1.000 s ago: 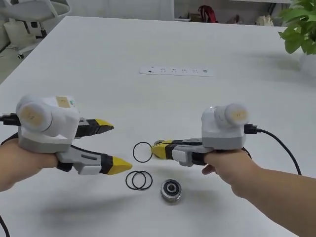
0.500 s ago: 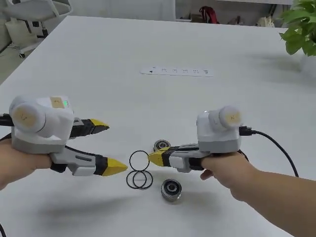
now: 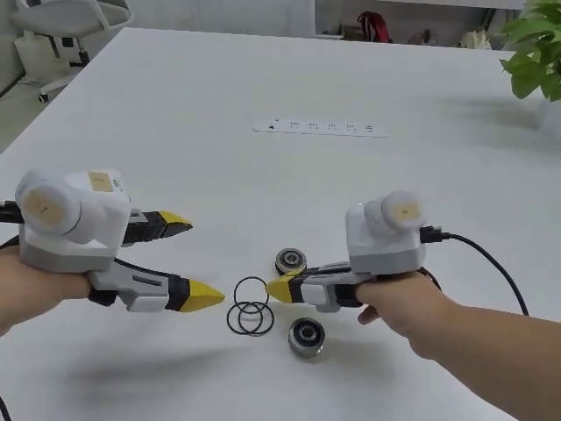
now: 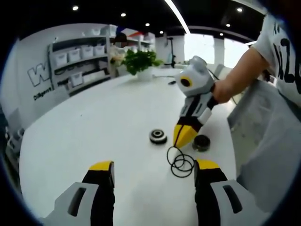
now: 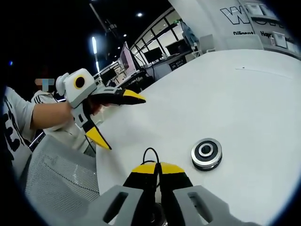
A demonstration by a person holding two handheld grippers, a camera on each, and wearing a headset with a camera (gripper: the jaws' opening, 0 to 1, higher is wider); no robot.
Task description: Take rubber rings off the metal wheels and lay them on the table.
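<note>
My right gripper is shut on a thin black rubber ring, which hangs from its yellow tips just over two more rings lying flat on the white table. In the right gripper view the ring loops out of the shut jaws. One metal wheel lies behind the right gripper's tips and another wheel in front of them. My left gripper is open, left of the rings, holding nothing. The left gripper view shows its own tips, the held ring and both wheels.
A white power strip lies flat farther back on the table. A green plant stands at the far right and a chair beyond the far left corner. A black cable trails from the right gripper.
The right gripper has carried the ring nearer and lower, down to the two rings on the table, which uncovered the wheel behind it. The left gripper has stayed open and barely moved.
</note>
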